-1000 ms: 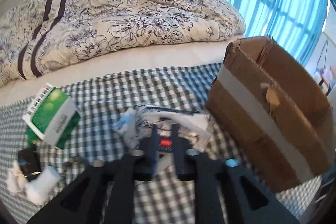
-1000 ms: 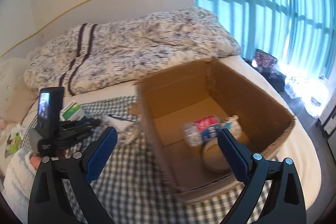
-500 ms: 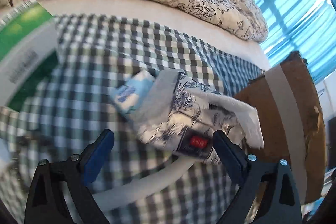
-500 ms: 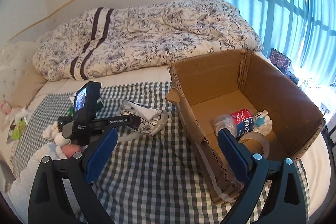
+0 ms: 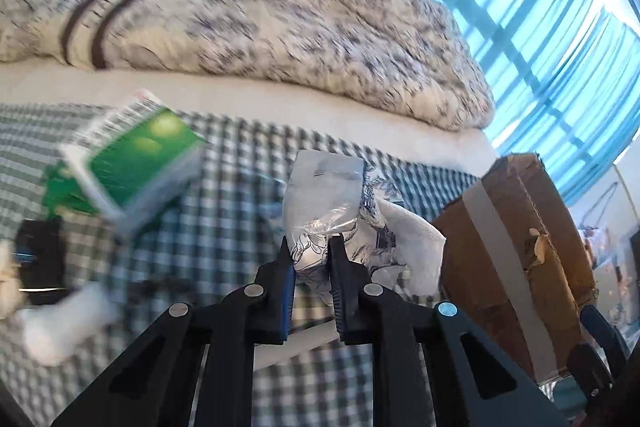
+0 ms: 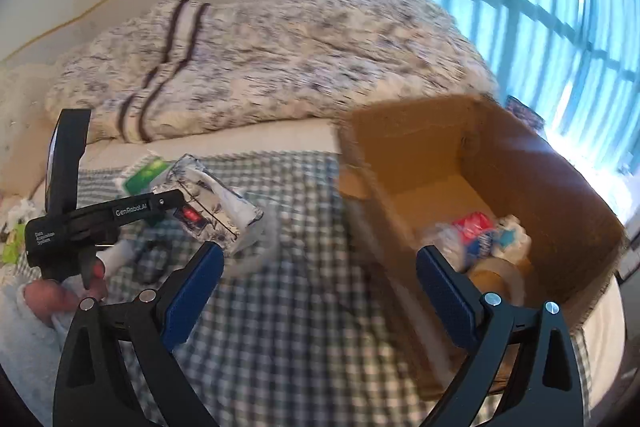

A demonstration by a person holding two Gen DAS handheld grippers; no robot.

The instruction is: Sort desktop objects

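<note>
On the checked cloth [image 6: 304, 327] spread over the bed, well left of the cardboard box [image 6: 532, 163], lies the green-and-white carton [image 5: 136, 155], blurred in my left wrist view. Nearer the box, my left gripper [image 5: 311, 259] has its two fingers pinched almost together on the floral-printed plastic packet [image 5: 324, 203], which the right wrist view shows lifted clear of the cloth, a red label on its side, between the carton and the box's near-left corner. A person's hand [image 6: 60, 297] grips that tool's handle at the far left of the right wrist view. My right gripper [image 6: 316, 281] hangs with its blue-padded fingers spread wide and nothing between them, its left finger over the cloth and its right finger in front of the box's open top. Inside the box, against its right wall, rest a crumpled bottle with a red-and-blue label [image 6: 476, 231] and a roll of tape [image 6: 500, 279].
</note>
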